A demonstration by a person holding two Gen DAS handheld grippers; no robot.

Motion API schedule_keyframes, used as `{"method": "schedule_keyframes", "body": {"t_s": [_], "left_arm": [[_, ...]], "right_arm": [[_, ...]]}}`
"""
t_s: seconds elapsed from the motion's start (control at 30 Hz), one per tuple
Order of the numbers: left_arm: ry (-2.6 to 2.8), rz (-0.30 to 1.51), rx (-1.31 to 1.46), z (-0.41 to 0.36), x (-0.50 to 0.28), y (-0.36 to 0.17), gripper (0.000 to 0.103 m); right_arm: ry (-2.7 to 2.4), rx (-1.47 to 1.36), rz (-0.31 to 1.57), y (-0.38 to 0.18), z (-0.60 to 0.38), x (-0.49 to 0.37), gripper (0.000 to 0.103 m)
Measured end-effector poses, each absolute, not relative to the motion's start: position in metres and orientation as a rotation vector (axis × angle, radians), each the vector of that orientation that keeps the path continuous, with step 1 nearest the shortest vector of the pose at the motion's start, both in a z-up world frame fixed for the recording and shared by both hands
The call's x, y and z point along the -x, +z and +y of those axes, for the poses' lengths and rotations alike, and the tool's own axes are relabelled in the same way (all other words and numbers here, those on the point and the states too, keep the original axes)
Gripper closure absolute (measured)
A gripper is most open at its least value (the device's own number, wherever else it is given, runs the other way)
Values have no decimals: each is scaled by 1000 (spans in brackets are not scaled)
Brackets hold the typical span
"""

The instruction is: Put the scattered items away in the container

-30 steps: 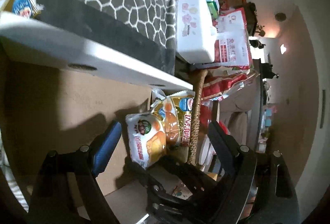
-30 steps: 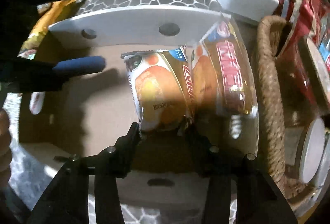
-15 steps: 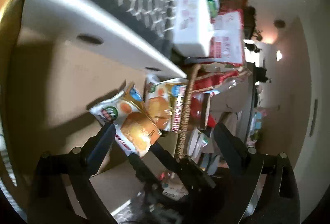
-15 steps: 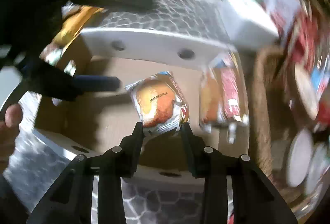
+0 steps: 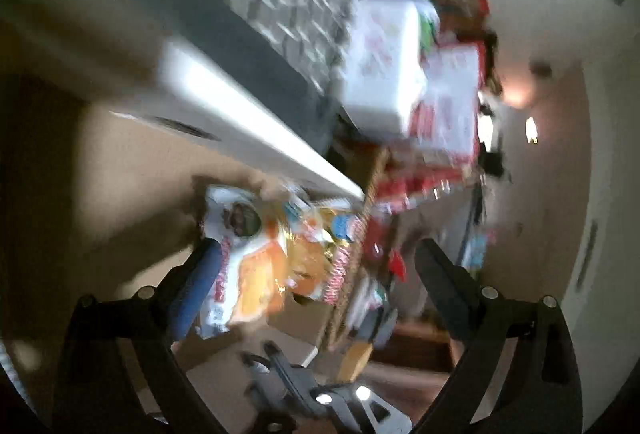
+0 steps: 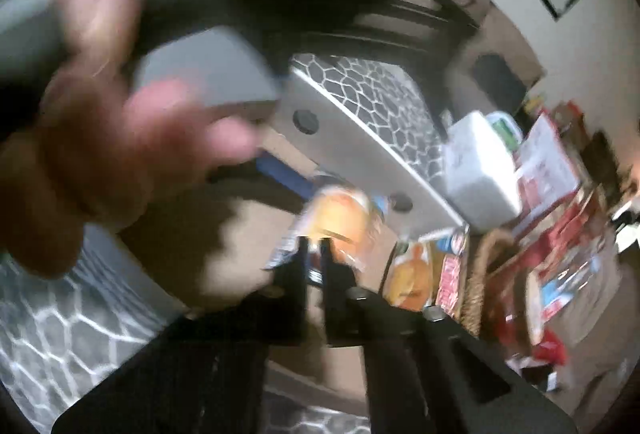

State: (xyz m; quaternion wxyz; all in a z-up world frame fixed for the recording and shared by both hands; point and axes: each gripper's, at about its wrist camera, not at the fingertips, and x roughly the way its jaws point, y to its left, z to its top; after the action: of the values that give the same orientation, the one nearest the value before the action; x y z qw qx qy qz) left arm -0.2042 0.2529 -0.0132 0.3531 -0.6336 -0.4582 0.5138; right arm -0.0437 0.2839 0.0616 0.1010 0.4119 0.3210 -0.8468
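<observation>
Right gripper (image 6: pixel 314 248) clamped on the cake packet's (image 6: pixel 340 222) lower edge at frame centre, probably to shift it inside the cardboard box (image 6: pixel 256 234). Left gripper (image 5: pixel 316 258) jaws spread wide around it, gripping nothing

Right claw (image 6: pixel 314 246) pinches edge of snack pack (image 6: pixel 340 222) inside the box (image 6: pixel 256 234). 2nd pack (image 6: pixel 424 274) lies right of claw, against basket (image 6: pixel 480 274). Box flap (image 6: pixel 360 154) runs behind, w/ tissue pack (image 6: pixel 476 174) beyond it to the right. Person's hand (image 6: pixel 100 114) up left.
</observation>
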Motion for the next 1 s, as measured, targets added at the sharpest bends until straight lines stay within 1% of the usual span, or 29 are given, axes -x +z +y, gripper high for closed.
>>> {"method": "schedule_keyframes", "body": {"t_s": [0.1,0.13,0.17,0.2,0.23,0.27,0.3,0.33,0.37,0.4,0.53,0.63,0.7,0.73,0.8,0.83,0.9,0.93,0.97,1.0], "left_arm": [[1338,-1079,1690,281,202,-14,7],[1352,-1050,1696,289,202,-15,7],[1376,-1032,1703,293,202,-16,7],[1382,-1029,1705,294,202,-16,7],[1379,-1036,1703,293,202,-15,7],[1382,-1053,1698,288,202,-15,7],[1415,-1052,1689,281,202,-11,7],[1458,-1030,1675,274,202,-7,7],[1516,-997,1659,266,202,-1,7],[1547,-972,1653,261,198,5,7],[1618,-891,1646,251,194,19,7],[1610,-899,1626,250,190,23,7],[1594,-909,1625,249,186,22,7],[1580,-916,1629,252,185,21,7],[1545,-933,1629,257,182,19,7],[1527,-951,1626,260,181,18,7],[1495,-981,1626,264,180,16,7],[1499,-982,1625,263,179,16,6],[1505,-978,1622,263,179,16,6],[1510,-975,1620,261,179,17,6]], "right_arm": [[-2510,-1234,907,63,299,45,97],[-2495,-1264,835,65,307,46,97],[-2497,-1298,719,70,319,47,97],[-2525,-1327,554,79,337,52,97],[-2565,-1347,350,90,362,58,94],[-2581,-1349,147,99,385,64,90],[-2577,-1337,-63,107,408,69,83],[-2533,-1334,-283,111,431,76,71],[-2486,-1345,-395,111,441,81,64],[-2442,-1357,-439,110,445,85,56],[-2433,-1469,-312,98,419,97,56],[-2448,-1530,-214,85,396,102,57],[-2507,-1577,-111,77,392,109,58],[-2517,-1592,-99,74,391,109,55],[-2496,-1619,-157,66,398,111,51],[-2497,-1622,-176,65,400,110,51],[-2500,-1639,-134,63,397,109,51],[-2492,-1655,-108,61,394,110,47],[-2491,-1661,-81,59,390,110,45],[-2489,-1659,-74,59,385,110,38]]}}
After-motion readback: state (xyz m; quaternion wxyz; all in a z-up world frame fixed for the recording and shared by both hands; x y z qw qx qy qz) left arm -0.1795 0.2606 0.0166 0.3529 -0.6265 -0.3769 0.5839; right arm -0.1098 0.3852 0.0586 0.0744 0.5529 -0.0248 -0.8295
